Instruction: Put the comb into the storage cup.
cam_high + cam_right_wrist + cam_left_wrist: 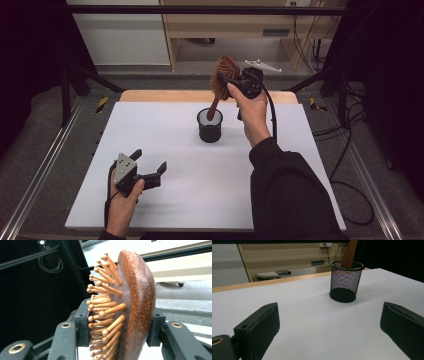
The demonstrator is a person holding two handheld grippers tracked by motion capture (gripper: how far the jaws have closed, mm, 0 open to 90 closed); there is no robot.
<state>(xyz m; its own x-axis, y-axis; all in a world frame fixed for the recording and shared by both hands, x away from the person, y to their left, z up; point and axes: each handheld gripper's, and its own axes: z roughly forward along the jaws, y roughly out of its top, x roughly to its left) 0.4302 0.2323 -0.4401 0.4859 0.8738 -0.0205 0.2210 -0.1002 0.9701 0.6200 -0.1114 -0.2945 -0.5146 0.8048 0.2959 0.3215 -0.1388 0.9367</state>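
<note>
Currently right gripper (231, 80) clamped on hairbrush (226, 75) head, handle tip below it in mesh cup (210, 126). Risk: sideways pull tips light cup; bristle-side grip may slip. Left gripper (148, 167) open, idle on bench (165, 150).

No text, label, brand, number or sign can be read.

A recording lab or test room is suggested. A white table top (165, 165) is framed by metal rails (35, 170) and black curtains (30, 55). Loose cables (345, 150) are seen on grey carpet (75, 107); behind, what may be a wooden bench (220, 25) is seen.
</note>
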